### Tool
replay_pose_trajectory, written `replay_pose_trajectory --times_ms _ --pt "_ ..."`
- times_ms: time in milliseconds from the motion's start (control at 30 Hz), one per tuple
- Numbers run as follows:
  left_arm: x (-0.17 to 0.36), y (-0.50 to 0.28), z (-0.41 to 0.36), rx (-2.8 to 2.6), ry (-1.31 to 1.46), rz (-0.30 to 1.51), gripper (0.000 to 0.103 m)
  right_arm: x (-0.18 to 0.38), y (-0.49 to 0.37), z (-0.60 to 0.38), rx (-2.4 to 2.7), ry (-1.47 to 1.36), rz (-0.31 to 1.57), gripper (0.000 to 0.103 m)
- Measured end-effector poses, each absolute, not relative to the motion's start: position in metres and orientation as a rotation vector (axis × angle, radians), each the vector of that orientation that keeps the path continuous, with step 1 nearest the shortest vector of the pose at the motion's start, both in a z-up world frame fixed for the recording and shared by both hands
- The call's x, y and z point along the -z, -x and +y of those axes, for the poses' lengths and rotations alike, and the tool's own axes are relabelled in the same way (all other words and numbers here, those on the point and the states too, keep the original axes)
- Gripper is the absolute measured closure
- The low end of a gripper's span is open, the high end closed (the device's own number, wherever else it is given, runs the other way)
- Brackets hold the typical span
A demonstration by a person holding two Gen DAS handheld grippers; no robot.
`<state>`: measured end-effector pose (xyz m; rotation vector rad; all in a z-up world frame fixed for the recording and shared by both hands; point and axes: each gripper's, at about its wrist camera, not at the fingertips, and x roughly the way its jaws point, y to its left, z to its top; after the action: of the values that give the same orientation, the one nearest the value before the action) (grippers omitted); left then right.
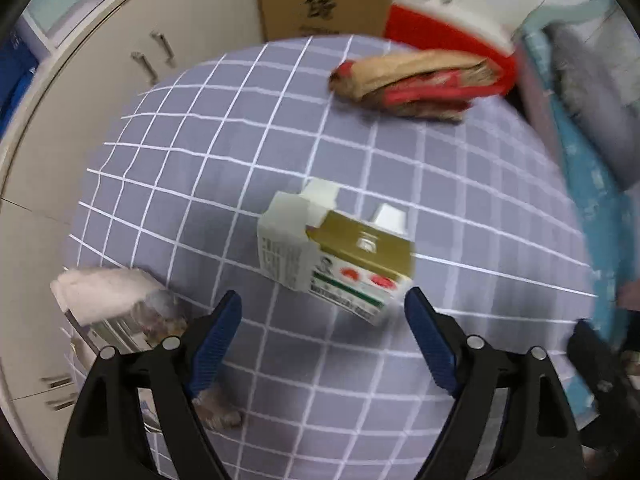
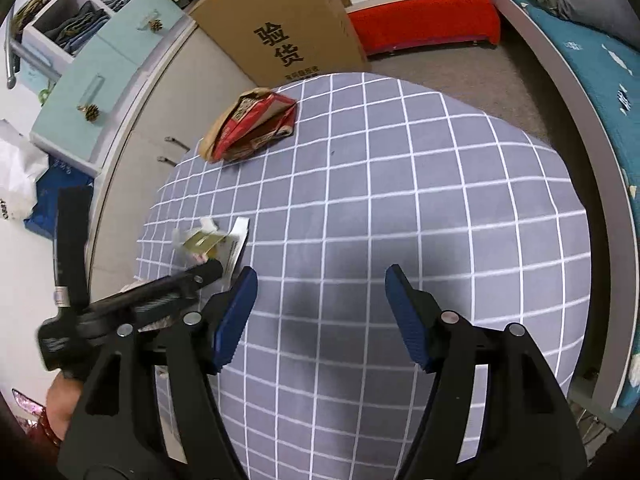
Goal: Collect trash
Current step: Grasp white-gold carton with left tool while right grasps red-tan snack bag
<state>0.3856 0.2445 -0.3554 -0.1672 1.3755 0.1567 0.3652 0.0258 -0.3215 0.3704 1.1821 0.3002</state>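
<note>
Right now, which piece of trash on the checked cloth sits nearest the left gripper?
The small carton, white with a gold top, lying just ahead of the open left gripper. The crumpled red-and-brown bag lies at the cloth's far edge.

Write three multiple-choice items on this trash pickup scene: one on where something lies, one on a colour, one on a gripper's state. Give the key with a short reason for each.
1. Where does the small carton lie?
A. On the grid-patterned cloth, just ahead of the left gripper
B. Inside the cardboard box
C. On the red cushion

2. What colour are the lines on the cloth?
A. Black
B. White
C. Yellow

3. How does the right gripper stand?
A. Shut on the carton
B. Shut on the crumpled red and brown wrapper
C. Open, with only bare cloth between its fingers

Key:
1 A, the carton sits on the cloth between and slightly beyond the left gripper's fingertips.
2 B, a white grid crosses the grey cloth.
3 C, the right wrist view shows its blue pads apart and nothing between them; the crumpled wrapper lies far off near the cloth's far edge.
</note>
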Motion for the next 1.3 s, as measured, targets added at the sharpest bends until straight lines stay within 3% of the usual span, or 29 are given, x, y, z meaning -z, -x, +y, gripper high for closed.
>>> replay_pose_trajectory --times_ms 133,167,300,433,467,833,1000,1067,1133,1300 --pt "0.361 -0.397 0.237 -0.204 0.051 1.354 0.022 0.324 -0.380 0.024 -0.281 -0.367 1.176 0.037" --pt "0.360 -0.399 0.237 -0.209 0.037 1.348 0.026 0.324 -0.384 0.024 -0.279 -0.366 1.172 0.037" --pt "0.358 -0.407 0.239 -0.179 0.018 1.344 0.069 0.323 -0.404 0.032 -0.282 -0.363 1.158 0.037" --pt "0.347 -0.409 0.251 -0.185 -0.009 1.295 0.089 0.321 -0.425 0.044 -0.302 -0.406 1.154 0.033" --pt "0.344 -0.410 0.256 -0.194 -0.006 1.284 0.099 0.322 -0.431 0.046 -0.306 -0.426 1.156 0.031" --pt "0.295 -0.429 0.324 -0.256 0.183 1.131 0.101 0.347 -0.497 0.080 -0.262 -0.771 1.195 0.027" --pt "0.288 -0.433 0.331 -0.255 0.238 1.107 0.101 0.365 -0.521 0.089 -0.187 -0.786 1.252 0.027" --pt "0.286 -0.433 0.327 -0.235 0.252 1.100 0.101 0.373 -0.527 0.091 -0.214 -0.788 1.276 0.048" --pt "0.285 -0.430 0.320 -0.221 0.246 1.095 0.101 0.372 -0.529 0.091 -0.266 -0.777 1.272 0.061" --pt "0.282 -0.428 0.301 -0.176 0.270 1.093 0.101 0.355 -0.517 0.073 -0.369 -0.741 1.235 0.065"
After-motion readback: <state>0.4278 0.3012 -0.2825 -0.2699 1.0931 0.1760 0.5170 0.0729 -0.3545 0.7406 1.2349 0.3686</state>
